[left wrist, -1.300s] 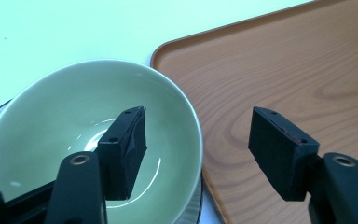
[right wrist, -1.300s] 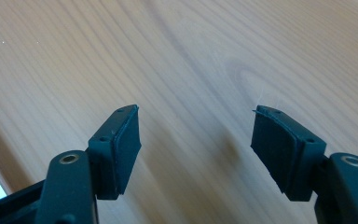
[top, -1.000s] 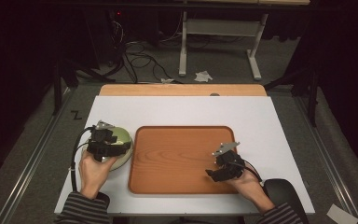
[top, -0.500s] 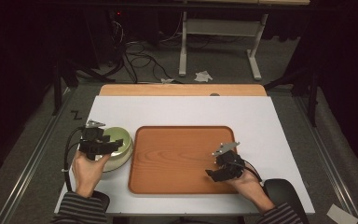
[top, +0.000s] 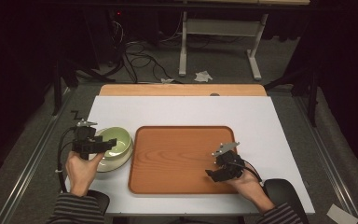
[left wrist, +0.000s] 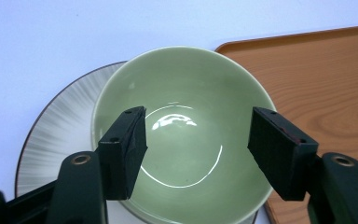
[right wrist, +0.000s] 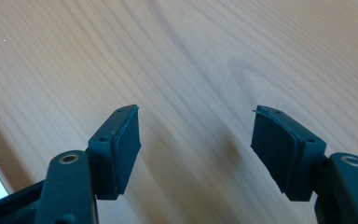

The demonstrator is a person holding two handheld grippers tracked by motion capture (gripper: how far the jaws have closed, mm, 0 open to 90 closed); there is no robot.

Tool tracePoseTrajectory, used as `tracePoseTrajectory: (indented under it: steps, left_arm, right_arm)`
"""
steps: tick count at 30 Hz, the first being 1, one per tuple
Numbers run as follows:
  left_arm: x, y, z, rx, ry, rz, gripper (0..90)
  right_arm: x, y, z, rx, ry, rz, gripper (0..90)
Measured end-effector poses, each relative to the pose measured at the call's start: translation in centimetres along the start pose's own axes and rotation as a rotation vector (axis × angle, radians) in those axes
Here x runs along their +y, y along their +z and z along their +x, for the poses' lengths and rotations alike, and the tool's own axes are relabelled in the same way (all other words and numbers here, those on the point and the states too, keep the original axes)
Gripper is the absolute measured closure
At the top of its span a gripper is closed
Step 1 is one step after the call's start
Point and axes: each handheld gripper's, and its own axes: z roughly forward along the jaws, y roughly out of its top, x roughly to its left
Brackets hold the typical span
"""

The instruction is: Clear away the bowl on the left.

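A rectangular wooden tray [top: 182,156] lies at the white desk's [top: 186,109] near middle. Just left of it, a green ceramic bowl [top: 116,142] sits on a striped grey plate [left wrist: 58,135].

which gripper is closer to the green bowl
Left. The left gripper hangs right over the green bowl, jaws open above its inside. The right gripper is far across the wooden tray, near its front right corner.

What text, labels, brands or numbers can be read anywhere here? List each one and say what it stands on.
None can be read. The pale green glazed bowl, the grey streaked plate under it, the wood-grain orange tray and the white table top carry no lettering. Both black grippers, left and right, show no markings.
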Motion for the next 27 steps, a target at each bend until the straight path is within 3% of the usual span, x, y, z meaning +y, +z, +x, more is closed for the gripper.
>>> tracePoseTrajectory:
  steps: [21,27]
  left_arm:
    - [-0.3,0.1,2.6,0.056,-0.069,0.027,37.1]
    - [-0.5,0.8,3.3,0.059,-0.082,0.075,38.8]
  right_arm:
    - [0.0,0.1,0.0,0.004,-0.008,0.009,34.1]
    - [0.0,0.1,0.1,0.005,-0.012,0.01,34.1]
